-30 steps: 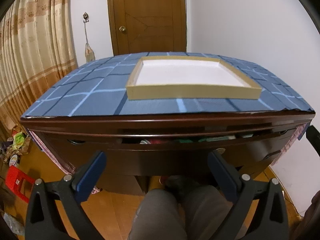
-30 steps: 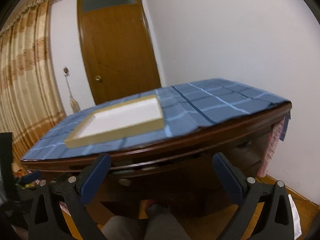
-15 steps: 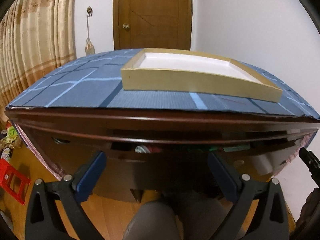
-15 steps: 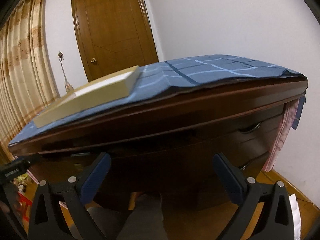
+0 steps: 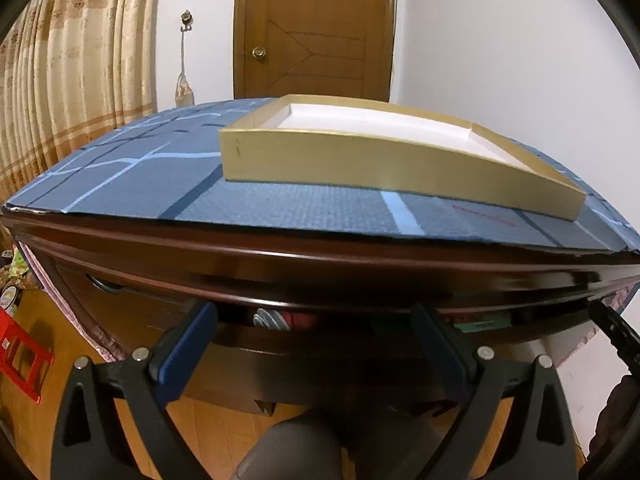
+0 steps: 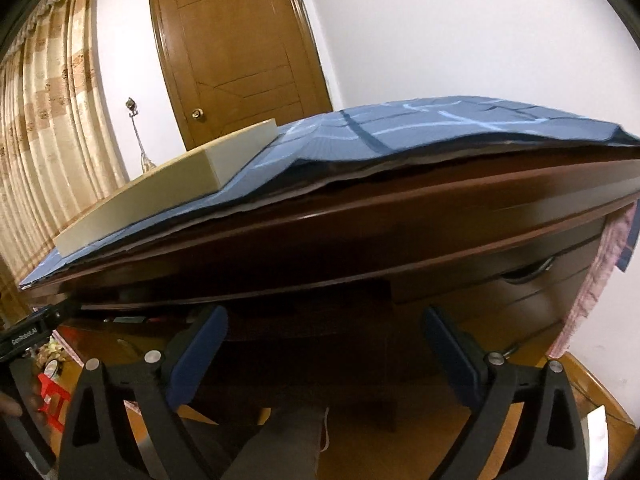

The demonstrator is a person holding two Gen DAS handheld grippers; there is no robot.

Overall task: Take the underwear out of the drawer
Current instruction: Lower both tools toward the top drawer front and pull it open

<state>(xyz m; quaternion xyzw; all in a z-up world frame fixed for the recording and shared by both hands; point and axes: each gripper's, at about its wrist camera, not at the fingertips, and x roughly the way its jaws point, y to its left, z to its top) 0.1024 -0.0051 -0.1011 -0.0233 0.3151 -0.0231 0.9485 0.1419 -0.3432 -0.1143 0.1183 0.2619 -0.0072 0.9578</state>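
A dark wooden desk has a centre drawer (image 5: 332,344) slightly open under its top. Folded clothes show in the gap: a grey striped piece (image 5: 269,318) with red beside it, and green pieces (image 5: 480,325) further right. My left gripper (image 5: 314,322) is open and empty, fingertips right at the drawer gap. My right gripper (image 6: 326,330) is open and empty, close under the desk edge, in front of the drawer front (image 6: 304,328). The drawer's inside is mostly hidden in shadow.
A blue checked cloth (image 5: 140,176) covers the desk top, with a shallow gold-rimmed white tray (image 5: 360,160) on it. Side drawers with handles (image 6: 528,272) are on the right. A person's knee (image 5: 296,448) is below. A red stool (image 5: 24,356) stands on the floor at left.
Both grippers have moved down and forward toward the desk front. The desk top now fills the upper view and the drawer gap sits between the left fingertips.
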